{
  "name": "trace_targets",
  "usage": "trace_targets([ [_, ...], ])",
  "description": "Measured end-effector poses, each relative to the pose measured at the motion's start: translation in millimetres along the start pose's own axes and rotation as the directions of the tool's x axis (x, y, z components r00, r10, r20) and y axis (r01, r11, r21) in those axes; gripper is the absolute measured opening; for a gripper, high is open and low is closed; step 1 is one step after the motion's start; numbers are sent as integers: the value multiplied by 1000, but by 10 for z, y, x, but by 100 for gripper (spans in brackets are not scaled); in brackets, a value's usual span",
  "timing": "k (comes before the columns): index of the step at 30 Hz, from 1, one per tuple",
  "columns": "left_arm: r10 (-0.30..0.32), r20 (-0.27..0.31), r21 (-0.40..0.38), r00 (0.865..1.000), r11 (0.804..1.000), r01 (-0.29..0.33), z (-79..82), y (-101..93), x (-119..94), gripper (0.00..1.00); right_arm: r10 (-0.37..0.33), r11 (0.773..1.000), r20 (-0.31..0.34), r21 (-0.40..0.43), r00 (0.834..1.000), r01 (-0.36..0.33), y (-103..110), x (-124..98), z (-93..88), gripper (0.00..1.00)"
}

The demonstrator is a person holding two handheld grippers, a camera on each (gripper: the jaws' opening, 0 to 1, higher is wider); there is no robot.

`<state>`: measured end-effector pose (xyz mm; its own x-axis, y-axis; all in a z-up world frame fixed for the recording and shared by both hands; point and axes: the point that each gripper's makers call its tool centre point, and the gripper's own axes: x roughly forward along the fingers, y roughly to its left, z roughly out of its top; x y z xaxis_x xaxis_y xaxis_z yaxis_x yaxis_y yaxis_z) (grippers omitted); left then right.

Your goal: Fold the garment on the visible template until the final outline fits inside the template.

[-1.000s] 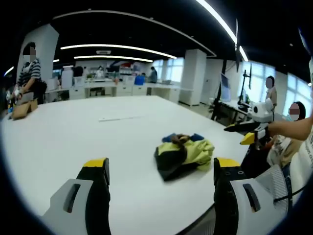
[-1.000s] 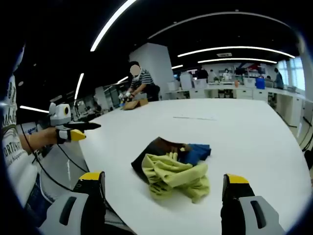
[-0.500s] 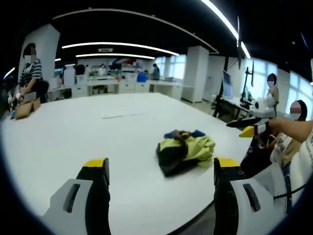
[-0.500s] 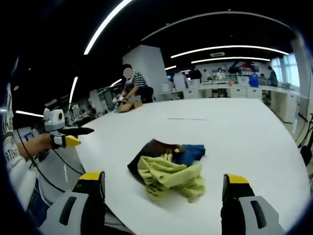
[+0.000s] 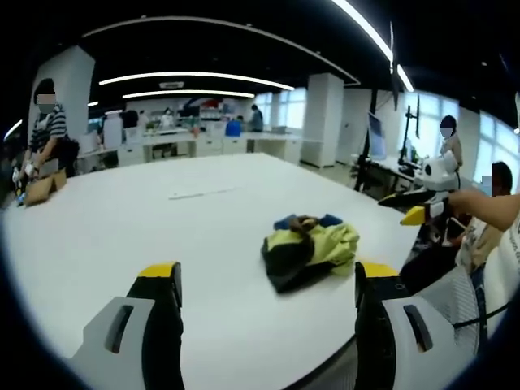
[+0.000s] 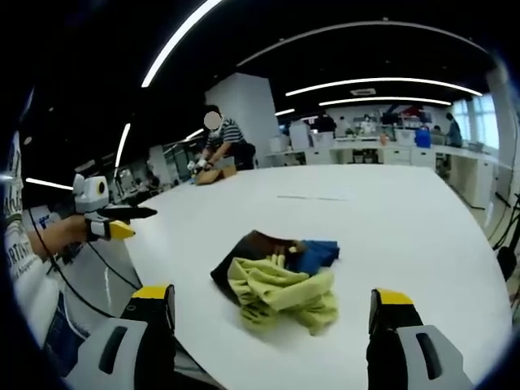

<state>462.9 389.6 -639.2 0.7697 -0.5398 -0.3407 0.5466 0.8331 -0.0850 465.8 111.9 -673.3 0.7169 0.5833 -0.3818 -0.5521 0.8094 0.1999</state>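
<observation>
One crumpled yellow, black and blue fabric garment [image 5: 309,250] [image 6: 280,282] lay bunched on the big white table [image 5: 122,227] [image 6: 406,219], open-plan office around. Left gripper [image 5: 268,280] [image 6: 122,221] and right gripper [image 6: 272,305] [image 5: 410,207] flanked the garment, jaws spread, empty.

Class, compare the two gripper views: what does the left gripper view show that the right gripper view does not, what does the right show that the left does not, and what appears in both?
Left gripper view alone: the right gripper coming in from the right, monitors on stands beside it, and the left gripper's own wide-open jaws.

Right gripper view alone: the left gripper coming in from the left, a cable hanging below it, and the right gripper's own wide-open jaws.

Both: the crumpled garment on the white table, touched by neither gripper, and a person in a striped top at the far edge.
</observation>
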Motion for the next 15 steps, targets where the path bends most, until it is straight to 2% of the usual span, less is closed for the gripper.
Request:
trace_targets([
  [15, -20, -1, -5, 1000, 1000, 20, 9, -27, 7, 80, 24, 1000, -1, -20, 1000, -24, 4, 14, 36, 94],
])
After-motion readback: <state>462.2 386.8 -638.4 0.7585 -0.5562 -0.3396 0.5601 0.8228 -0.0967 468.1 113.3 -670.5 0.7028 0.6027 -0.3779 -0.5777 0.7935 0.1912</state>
